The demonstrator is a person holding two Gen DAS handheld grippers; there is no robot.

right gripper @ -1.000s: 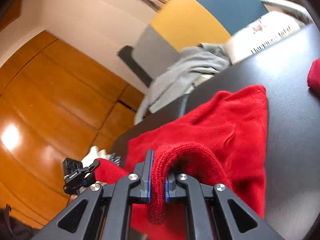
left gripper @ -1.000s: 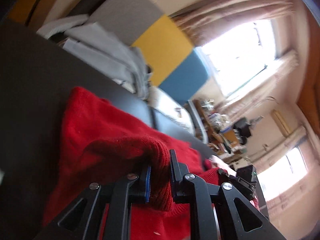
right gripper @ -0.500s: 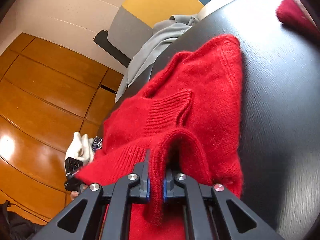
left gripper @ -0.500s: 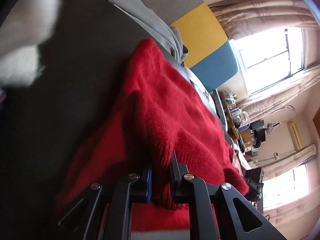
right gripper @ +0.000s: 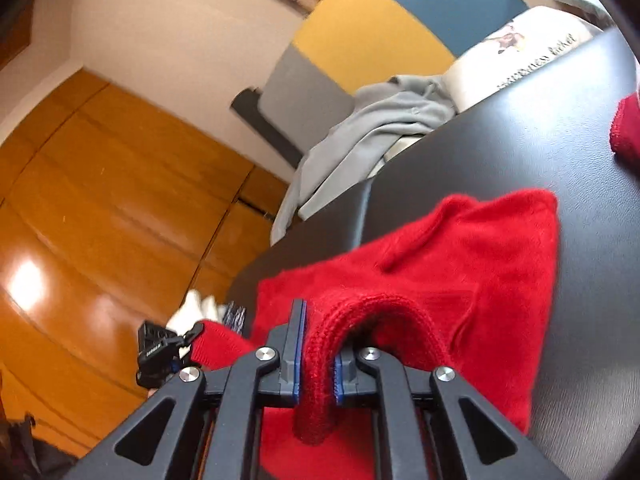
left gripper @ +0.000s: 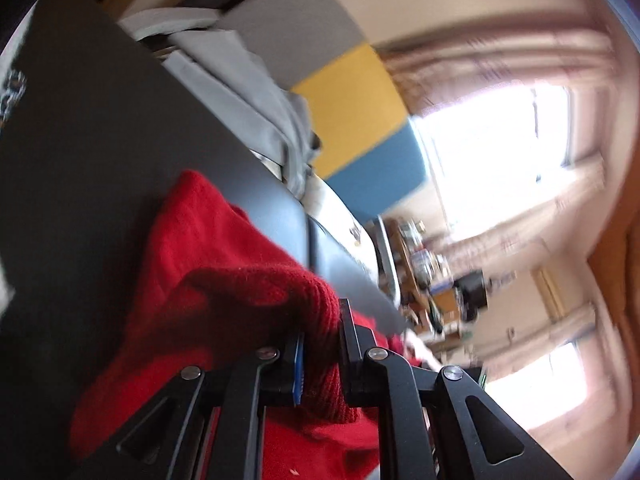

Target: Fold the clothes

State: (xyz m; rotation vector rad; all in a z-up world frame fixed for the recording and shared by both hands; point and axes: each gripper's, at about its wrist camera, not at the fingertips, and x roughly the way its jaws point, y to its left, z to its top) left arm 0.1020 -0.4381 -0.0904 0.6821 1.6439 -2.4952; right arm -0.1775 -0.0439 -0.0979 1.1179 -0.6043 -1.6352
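A red knitted sweater (left gripper: 224,264) lies bunched on the black table (left gripper: 100,152). My left gripper (left gripper: 322,340) is shut on a thick fold of its ribbed edge. In the right wrist view the sweater (right gripper: 480,264) spreads away to the right. My right gripper (right gripper: 318,340) has a ribbed hem looped between its pads; its jaws are opening slightly while the pads still press the knit. The left gripper (right gripper: 160,352) shows at the lower left of that view with red knit in it, beside a white-gloved hand (right gripper: 196,308).
A grey garment (right gripper: 380,132) is heaped at the table's far edge, next to a white printed cushion (right gripper: 520,52). Another red piece (right gripper: 628,128) lies at the right edge. Behind stand a grey, yellow and blue panel (left gripper: 352,92), wooden doors (right gripper: 100,220) and bright windows (left gripper: 492,152).
Half a second ago the sweater stretched far across the table in both views; now it sits bunched close to the grippers again. Both grippers have kept hold of it.
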